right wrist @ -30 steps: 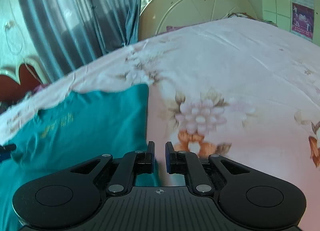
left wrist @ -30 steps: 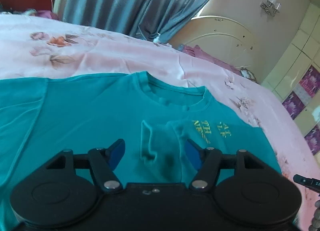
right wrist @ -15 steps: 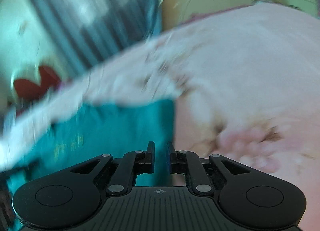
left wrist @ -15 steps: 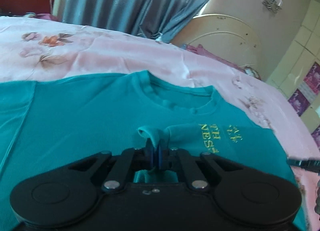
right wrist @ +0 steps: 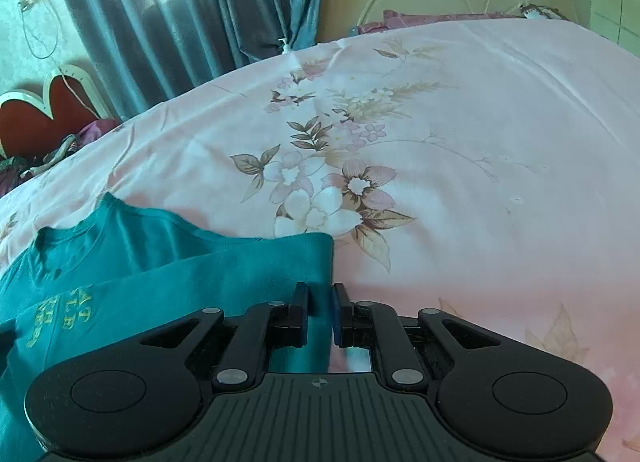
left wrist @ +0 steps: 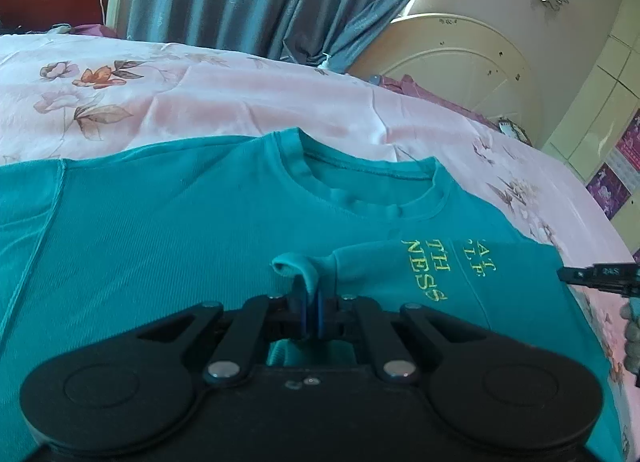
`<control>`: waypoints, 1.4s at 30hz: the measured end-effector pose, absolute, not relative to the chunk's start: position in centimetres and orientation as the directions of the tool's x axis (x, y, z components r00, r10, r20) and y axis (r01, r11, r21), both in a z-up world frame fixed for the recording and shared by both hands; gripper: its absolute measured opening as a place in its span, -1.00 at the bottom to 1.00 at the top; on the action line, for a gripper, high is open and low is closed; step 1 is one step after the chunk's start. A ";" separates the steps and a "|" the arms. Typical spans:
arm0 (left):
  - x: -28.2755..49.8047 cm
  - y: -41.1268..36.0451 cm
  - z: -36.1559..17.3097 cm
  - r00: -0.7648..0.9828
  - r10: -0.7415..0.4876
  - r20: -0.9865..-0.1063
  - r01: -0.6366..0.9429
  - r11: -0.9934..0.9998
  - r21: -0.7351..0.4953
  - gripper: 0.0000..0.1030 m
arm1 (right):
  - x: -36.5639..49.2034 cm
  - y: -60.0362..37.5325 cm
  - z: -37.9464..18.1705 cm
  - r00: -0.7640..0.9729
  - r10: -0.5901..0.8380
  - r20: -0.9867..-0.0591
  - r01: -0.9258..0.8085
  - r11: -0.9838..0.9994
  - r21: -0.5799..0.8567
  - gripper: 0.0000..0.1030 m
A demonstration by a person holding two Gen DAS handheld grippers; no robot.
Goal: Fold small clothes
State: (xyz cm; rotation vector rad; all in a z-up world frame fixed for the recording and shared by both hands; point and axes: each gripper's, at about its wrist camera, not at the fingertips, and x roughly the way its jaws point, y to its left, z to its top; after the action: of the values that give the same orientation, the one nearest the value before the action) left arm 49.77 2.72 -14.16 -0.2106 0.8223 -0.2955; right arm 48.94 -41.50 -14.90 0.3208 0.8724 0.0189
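On a bed covered by a pink floral sheet (left wrist: 240,102) lies a teal T-shirt (left wrist: 160,230), spread flat with its round neckline (left wrist: 360,190) toward the far side and yellow lettering (left wrist: 436,274) on the chest. Left-wrist view: the left gripper (left wrist: 312,314) is closed on a raised pinch of the shirt's fabric; the cloth stands up between the two blue pads as a small curled ridge just in front of the fingertips, near the lettering. One side of the shirt is folded over the chest, so that its straight edge crosses the yellow text. At the right margin of this view a dark tip of the other tool (left wrist: 592,276) hangs over the shirt's edge. Right-wrist view: the right gripper (right wrist: 320,314) sits at the shirt's outer edge (right wrist: 330,262), where teal cloth meets pink sheet. Its jaws stand narrowly apart, with the folded edge of the garment lying in the gap between them; whether the pads press on the cloth cannot be told. Behind the bed hang grey-blue curtains (right wrist: 180,14); a cream arched headboard (left wrist: 460,54) stands to the right, and a red heart-shaped panel (right wrist: 44,118) to the left.
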 end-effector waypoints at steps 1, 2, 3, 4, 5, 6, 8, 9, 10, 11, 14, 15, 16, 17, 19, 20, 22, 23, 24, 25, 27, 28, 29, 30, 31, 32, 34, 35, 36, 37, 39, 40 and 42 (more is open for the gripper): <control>49.8 2.8 -14.2 0.642 -0.341 -0.686 0.178 0.937 -0.300 -0.90 | 47.8 -41.2 -14.6 0.640 0.153 -0.753 0.099 0.956 0.277 -0.79; 49.7 2.9 -14.2 0.642 -0.345 -0.685 0.181 0.936 -0.303 -0.90 | 46.1 -40.6 -14.0 0.633 0.155 -0.759 0.083 0.960 0.266 -0.79; 49.8 2.9 -14.3 0.640 -0.348 -0.685 0.182 0.935 -0.305 -0.90 | 44.3 -40.1 -13.5 0.632 0.167 -0.757 0.067 0.961 0.268 -0.79; 49.8 3.0 -14.3 0.640 -0.350 -0.684 0.184 0.934 -0.306 -0.90 | 42.8 -39.6 -13.3 0.624 0.178 -0.761 0.058 0.961 0.272 -0.79; 49.8 3.0 -14.3 0.639 -0.351 -0.684 0.187 0.934 -0.305 -0.90 | 41.2 -38.9 -13.6 0.597 0.182 -0.781 0.054 0.963 0.266 -0.79; 49.8 2.9 -14.3 0.639 -0.352 -0.684 0.191 0.934 -0.302 -0.90 | 40.0 -38.2 -14.3 0.576 0.177 -0.798 0.046 0.968 0.248 -0.79; 49.9 3.0 -14.2 0.636 -0.355 -0.685 0.192 0.933 -0.305 -0.90 | 38.6 -37.5 -14.1 0.596 0.134 -0.791 0.050 0.978 0.204 -0.79; 49.9 3.0 -14.1 0.632 -0.353 -0.690 0.190 0.933 -0.305 -0.89 | 38.1 -37.5 -13.4 0.609 0.123 -0.784 0.071 0.975 0.208 -0.79; 49.8 3.0 -13.8 0.626 -0.348 -0.698 0.187 0.936 -0.299 -0.84 | 37.6 -37.6 -12.6 0.639 0.125 -0.759 0.078 0.971 0.226 -0.79; 49.5 3.0 -13.2 0.625 -0.339 -0.703 0.188 0.940 -0.285 -0.81 | 37.2 -37.6 -11.9 0.661 0.125 -0.740 0.079 0.969 0.234 -0.79; 47.8 3.3 -12.0 0.633 -0.297 -0.715 0.181 0.955 -0.236 -0.75 | 36.9 -36.6 -13.0 0.608 0.118 -0.785 0.071 0.977 0.203 -0.79; 47.2 3.4 -12.0 0.630 -0.302 -0.715 0.183 0.953 -0.241 -0.71 | 37.0 -36.5 -14.1 0.587 0.113 -0.802 0.073 0.979 0.191 -0.80; 46.8 3.3 -12.3 0.613 -0.299 -0.731 0.196 0.954 -0.227 -0.68 | 36.8 -36.3 -14.1 0.604 0.108 -0.790 0.071 0.980 0.188 -0.80; 46.6 2.9 -12.8 0.597 -0.264 -0.757 0.204 0.963 -0.175 -0.70 | 36.8 -36.3 -13.8 0.599 0.104 -0.794 0.083 0.978 0.191 -0.79; 46.1 2.9 -13.2 0.606 -0.251 -0.755 0.213 0.965 -0.150 -0.71 | 36.8 -36.5 -12.8 0.626 0.098 -0.773 0.100 0.974 0.204 -0.79; 46.3 3.1 -13.0 0.603 -0.261 -0.754 0.206 0.964 -0.169 -0.72 | 36.7 -36.7 -12.1 0.657 0.090 -0.749 0.099 0.974 0.203 -0.79; 46.7 3.3 -12.2 0.628 -0.279 -0.727 0.201 0.960 -0.194 -0.49 | 37.6 -37.3 -11.3 0.696 0.060 -0.715 0.111 0.975 0.190 -0.79; 46.9 3.2 -11.6 0.653 -0.285 -0.702 0.205 0.958 -0.198 -0.36 | 38.2 -37.7 -11.1 0.708 0.053 -0.704 0.123 0.973 0.197 -0.79; 47.2 2.9 -11.2 0.668 -0.288 -0.686 0.211 0.957 -0.197 -0.04 | 39.3 -38.0 -11.0 0.719 0.055 -0.693 0.131 0.968 0.213 -0.79; 47.5 2.5 -10.8 0.686 -0.296 -0.665 0.219 0.955 -0.199 0.09 | 40.5 -38.2 -11.0 0.727 0.060 -0.684 0.138 0.963 0.231 -0.79; 48.2 1.1 -10.5 0.693 -0.331 -0.640 0.243 0.944 -0.225 -0.06 | 43.2 -37.5 -11.1 0.740 0.075 -0.668 0.127 0.960 0.248 -0.79; 48.5 0.3 -10.5 0.686 -0.344 -0.641 0.251 0.939 -0.235 -0.20 | 44.7 -36.6 -11.3 0.749 0.098 -0.656 0.106 0.959 0.264 -0.79; 48.7 -1.0 -10.5 0.684 -0.355 -0.637 0.269 0.935 -0.232 -0.23 | 45.9 -35.7 -11.6 0.749 0.126 -0.651 0.087 0.955 0.285 -0.79; 48.8 -2.2 -10.6 0.682 -0.364 -0.635 0.292 0.931 -0.220 -0.23 | 46.9 -34.7 -11.8 0.743 0.172 -0.646 0.058 0.946 0.318 -0.79; 48.9 -3.4 -10.9 0.674 -0.367 -0.641 0.314 0.928 -0.200 -0.23 | 48.1 -33.3 -12.3 0.734 0.215 -0.644 0.026 0.939 0.342 -0.79; 49.1 -4.7 -11.3 0.667 -0.357 -0.654 0.332 0.928 -0.168 -0.22 | 49.0 -32.2 -12.9 0.721 0.233 -0.652 -0.002 0.942 0.334 -0.79; 49.6 -5.8 -12.4 0.653 -0.332 -0.681 0.345 0.930 -0.122 -0.16 | 50.3 -30.3 -14.0 0.694 0.258 -0.672 -0.066 0.952 0.298 -0.79; 49.9 -5.5 -13.0 0.646 -0.314 -0.696 0.333 0.936 -0.113 -0.19 | 50.7 -30.3 -14.4 0.692 0.255 -0.676 -0.078 0.957 0.281 -0.79; 50.1 -4.9 -13.3 0.642 -0.308 -0.702 0.325 0.939 -0.114 -0.20 | 51.1 -30.9 -14.7 0.693 0.230 -0.683 -0.067 0.964 0.257 -0.79; 50.3 -4.2 -13.6 0.643 -0.310 -0.700 0.322 0.939 -0.120 -0.33 | 51.4 -32.5 -14.8 0.702 0.162 -0.693 0.000 0.974 0.227 -0.79; 50.3 -3.3 -13.8 0.640 -0.319 -0.699 0.328 0.936 -0.127 -0.40 | 51.3 -36.5 -15.2 0.696 0.060 -0.715 0.160 0.959 0.235 -0.79; 50.3 -3.4 -13.8 0.640 -0.316 -0.700 0.331 0.936 -0.119 -0.40 | 51.6 -38.5 -15.8 0.680 0.034 -0.732 0.223 0.942 0.251 -0.80; 50.2 -4.2 -13.8 0.645 -0.297 -0.704 0.327 0.940 -0.097 -0.27 | 51.8 -40.0 -16.0 0.682 0.073 -0.728 0.213 0.932 0.292 -0.80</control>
State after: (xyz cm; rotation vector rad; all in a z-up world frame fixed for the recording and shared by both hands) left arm 50.21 -4.24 -13.76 0.0398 0.7933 -0.3552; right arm 51.76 -39.98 -16.02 0.3721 0.8215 -0.0806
